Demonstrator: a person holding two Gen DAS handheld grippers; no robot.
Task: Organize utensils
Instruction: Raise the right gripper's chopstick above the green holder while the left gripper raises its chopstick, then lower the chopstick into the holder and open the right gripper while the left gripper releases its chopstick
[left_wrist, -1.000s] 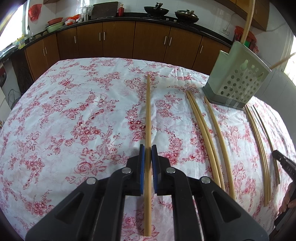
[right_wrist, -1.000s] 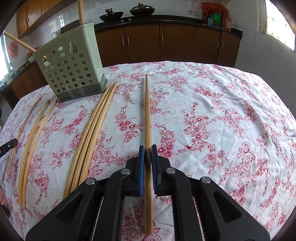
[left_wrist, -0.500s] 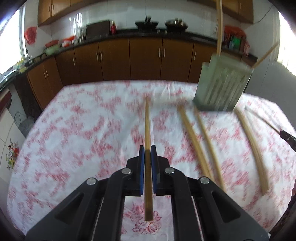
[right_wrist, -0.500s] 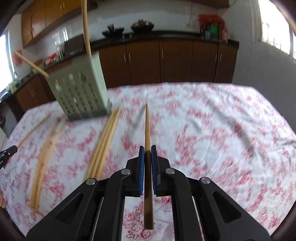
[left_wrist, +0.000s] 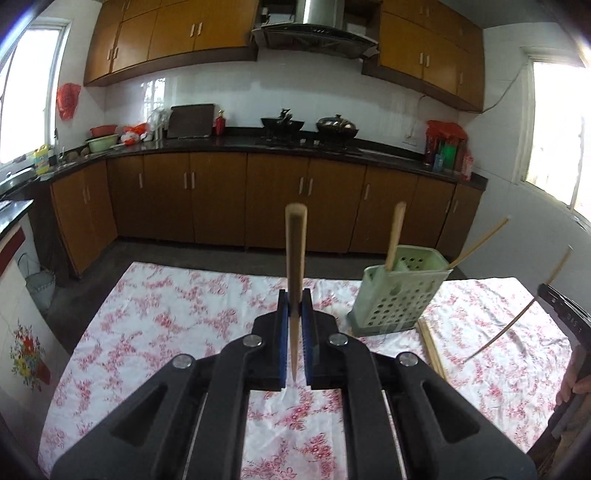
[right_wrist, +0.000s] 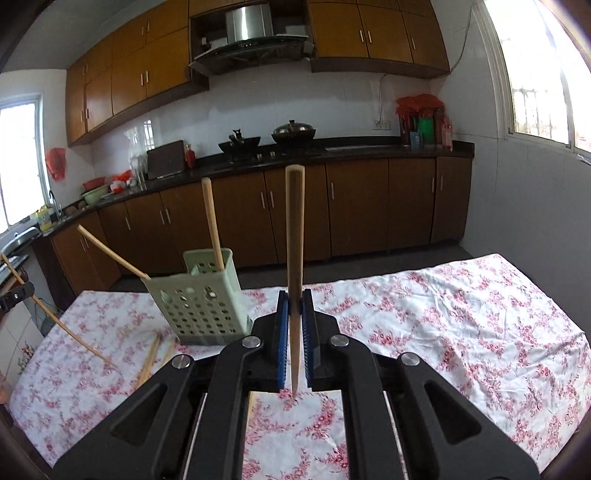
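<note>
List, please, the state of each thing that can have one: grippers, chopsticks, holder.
Left gripper: shut on a chopstick.
Left chopstick: lifted, near upright.
Right gripper: shut on a chopstick.
Right chopstick: lifted, near upright.
Green holder: upright on the tablecloth, two chopsticks inside.

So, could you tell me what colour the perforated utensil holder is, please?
Pale green holder, clearest in the right wrist view.

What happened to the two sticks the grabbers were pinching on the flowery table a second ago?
Both got lifted. The left gripper and right gripper rose off the tablecloth and tipped up, so the left chopstick and right chopstick now stand upright in the air. Both grips stayed shut. The green holder kept its place with its two chopsticks inside; other chopsticks stayed lying beside it.
</note>
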